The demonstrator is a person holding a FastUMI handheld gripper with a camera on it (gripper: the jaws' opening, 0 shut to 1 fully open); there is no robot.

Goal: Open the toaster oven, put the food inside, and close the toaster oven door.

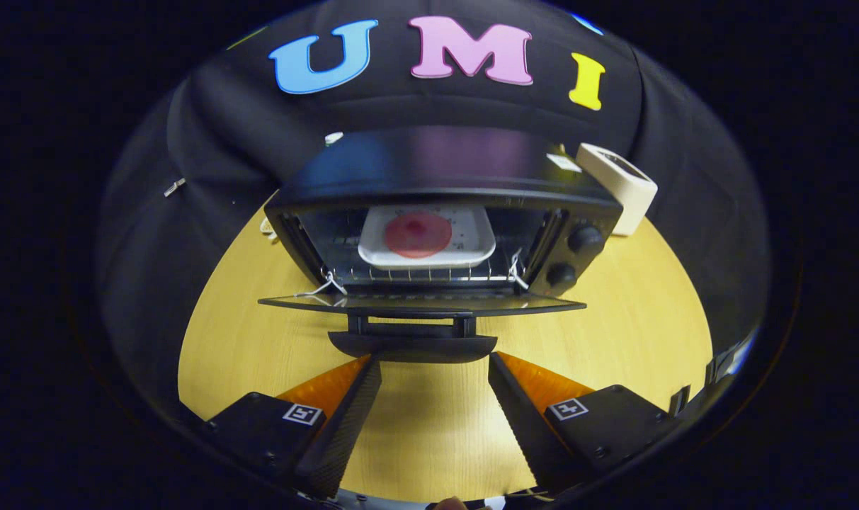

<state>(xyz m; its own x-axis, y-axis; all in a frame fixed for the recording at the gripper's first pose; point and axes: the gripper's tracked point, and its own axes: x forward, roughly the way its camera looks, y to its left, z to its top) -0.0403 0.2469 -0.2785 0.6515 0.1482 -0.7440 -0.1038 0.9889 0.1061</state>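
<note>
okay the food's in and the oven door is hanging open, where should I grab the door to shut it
Take the door handle, the bar along the front edge of the open door. It lies just ahead of the open gripper, so come from the front and below, then lift toward the toaster oven.

Spread tool (435,363) at open toaster oven (443,212)

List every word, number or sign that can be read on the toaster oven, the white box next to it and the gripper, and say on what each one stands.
There is no text clear enough to quote.
Small white sticker on top of the toaster oven: too small to read.
Knobs: markings unreadable.
White box: blurred.
Gripper, open with its tips at the door handle: square coded markers, no words.
</note>
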